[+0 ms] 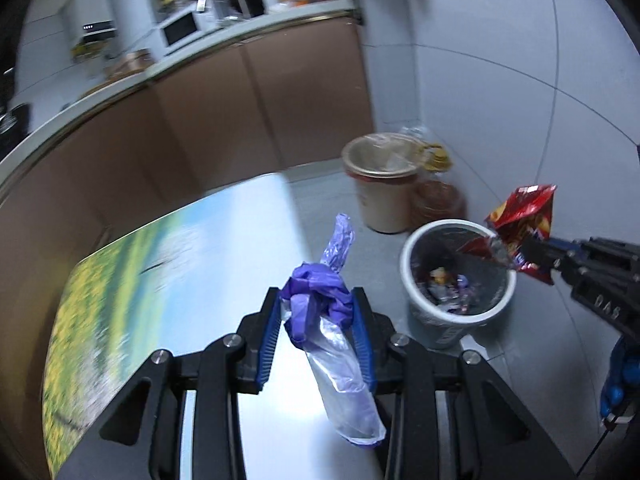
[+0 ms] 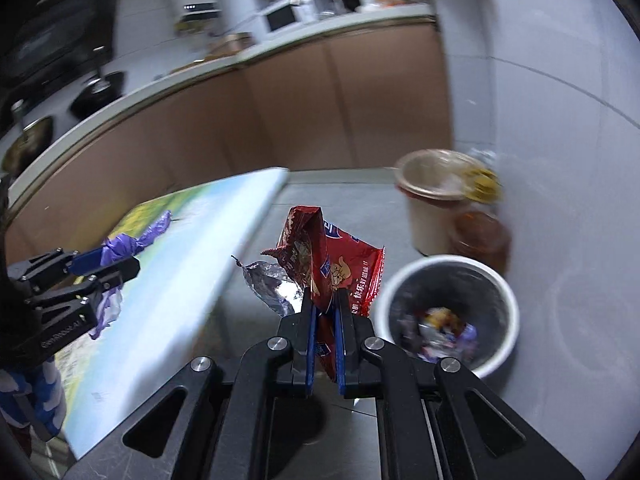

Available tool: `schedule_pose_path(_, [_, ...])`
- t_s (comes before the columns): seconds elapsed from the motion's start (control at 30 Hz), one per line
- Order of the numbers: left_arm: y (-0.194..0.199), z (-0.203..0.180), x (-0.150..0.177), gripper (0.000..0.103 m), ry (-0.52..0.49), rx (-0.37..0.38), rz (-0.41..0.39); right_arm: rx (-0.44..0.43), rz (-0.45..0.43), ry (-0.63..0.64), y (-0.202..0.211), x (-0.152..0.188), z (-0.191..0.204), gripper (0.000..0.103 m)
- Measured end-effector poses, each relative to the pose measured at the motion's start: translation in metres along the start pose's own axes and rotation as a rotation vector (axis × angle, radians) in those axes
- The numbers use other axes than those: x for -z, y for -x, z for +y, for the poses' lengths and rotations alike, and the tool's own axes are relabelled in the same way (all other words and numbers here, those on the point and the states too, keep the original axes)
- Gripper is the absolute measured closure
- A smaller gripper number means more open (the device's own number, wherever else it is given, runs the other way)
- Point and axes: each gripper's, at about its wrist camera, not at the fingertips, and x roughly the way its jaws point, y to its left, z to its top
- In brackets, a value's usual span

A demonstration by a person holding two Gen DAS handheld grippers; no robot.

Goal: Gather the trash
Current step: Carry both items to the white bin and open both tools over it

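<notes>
Hanging over the near rim of the white trash bin, the red snack wrapper sticks up and out from the tips of the right gripper, which reaches in from the right side of the left wrist view. In the right wrist view the same wrapper stands crumpled between the blue pads, its silver inner foil folded out to the left; the right gripper is nearly closed, pinching the wrapper's lower part, with the bin just to the right and below. The bin already holds a small heap of mixed wrappers at its bottom.

The left gripper is narrowed onto a twisted purple plastic bag, whose knotted bunch sits between the pads while a clear tail trails back toward the camera and a thinner end points forward. It hangs above the table, printed with a green and blue landscape, left of the bin. Behind the bin stand a beige lidless bucket and a brownish oil jug against the wall.
</notes>
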Motion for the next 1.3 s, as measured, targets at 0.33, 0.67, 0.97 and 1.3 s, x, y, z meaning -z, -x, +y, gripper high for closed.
schedule_pose_path(0.33, [-0.104,-0.072,-0.064,0.068,-0.017,0.188,0.100,0.160,0.084,-0.144,-0.062,0.003,-0.092,0.095])
schedule_pose_path(0.67, [-0.191,-0.114,-0.096,0.054,0.047,0.334,0.180,0.228,0.155,-0.176,-0.128,0.002,-0.137,0.090])
schedule_pose_path(0.97, [-0.186,-0.111,-0.098,0.048,0.099,0.395,0.159,0.261,0.176,-0.203,-0.137,0.012,-0.148,0.073])
schedule_pose_path(1.3, [-0.093,-0.050,-0.069,0.048,0.145,0.291,0.012,0.227,0.121,-0.105,-0.094,0.010,-0.081,0.064])
